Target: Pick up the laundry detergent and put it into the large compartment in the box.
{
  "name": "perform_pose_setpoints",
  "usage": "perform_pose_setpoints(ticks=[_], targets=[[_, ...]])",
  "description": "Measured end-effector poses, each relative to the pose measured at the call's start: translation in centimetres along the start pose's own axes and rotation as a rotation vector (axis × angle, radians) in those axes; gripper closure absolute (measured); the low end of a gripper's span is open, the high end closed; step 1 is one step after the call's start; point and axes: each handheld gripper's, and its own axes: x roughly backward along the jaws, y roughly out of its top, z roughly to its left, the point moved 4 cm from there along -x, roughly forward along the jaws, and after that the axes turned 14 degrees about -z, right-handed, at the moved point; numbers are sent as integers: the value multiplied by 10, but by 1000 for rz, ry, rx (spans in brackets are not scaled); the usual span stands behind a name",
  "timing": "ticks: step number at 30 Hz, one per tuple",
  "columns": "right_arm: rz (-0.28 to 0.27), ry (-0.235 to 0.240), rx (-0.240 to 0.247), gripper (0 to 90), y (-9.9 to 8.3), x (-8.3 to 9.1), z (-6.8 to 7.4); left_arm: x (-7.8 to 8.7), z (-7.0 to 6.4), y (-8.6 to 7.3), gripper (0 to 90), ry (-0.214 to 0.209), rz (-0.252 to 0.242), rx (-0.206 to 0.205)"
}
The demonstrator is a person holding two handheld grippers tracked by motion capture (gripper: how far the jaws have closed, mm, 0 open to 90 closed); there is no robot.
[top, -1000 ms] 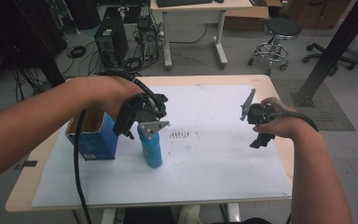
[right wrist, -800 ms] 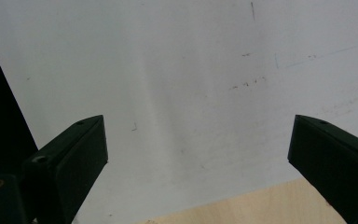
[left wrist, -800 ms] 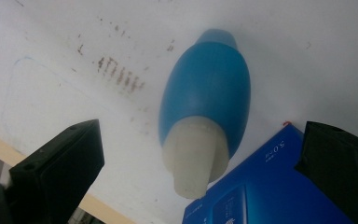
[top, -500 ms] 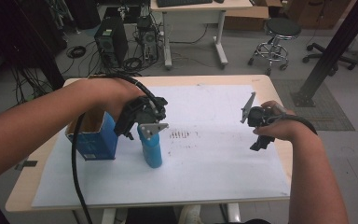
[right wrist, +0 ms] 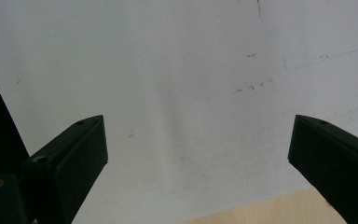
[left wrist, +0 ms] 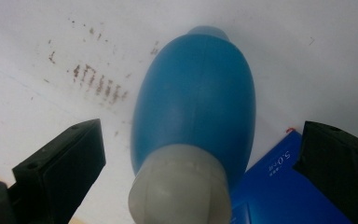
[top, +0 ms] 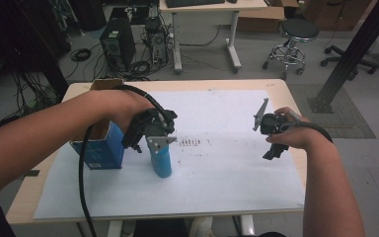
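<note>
Two grippers, left gripper (left wrist: 193, 154) jaws wide apart astride upright blue rubber bulb (left wrist: 196, 107), seemingly not touching it, beside blue box (top: 97, 148); right gripper (right wrist: 198, 149) jaws spread over white paper (right wrist: 177, 70).

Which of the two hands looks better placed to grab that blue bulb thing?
The left. Its gripper hangs right over the blue bulb, open fingers either side. The right gripper is open far across the paper.

The bulb (top: 161, 160) is flanked closely on its left by the box (top: 98, 148); open paper (top: 227, 163) is left on its right. Room is left between each spread jaw and the bulb.
</note>
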Motion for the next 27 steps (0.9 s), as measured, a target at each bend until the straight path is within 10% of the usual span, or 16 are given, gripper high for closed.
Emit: perform_pose_setpoints(ticks=[27], targets=[[6,0,-9,46,-1,-4,2,-22,1,-9,33,-5,-2,-25]])
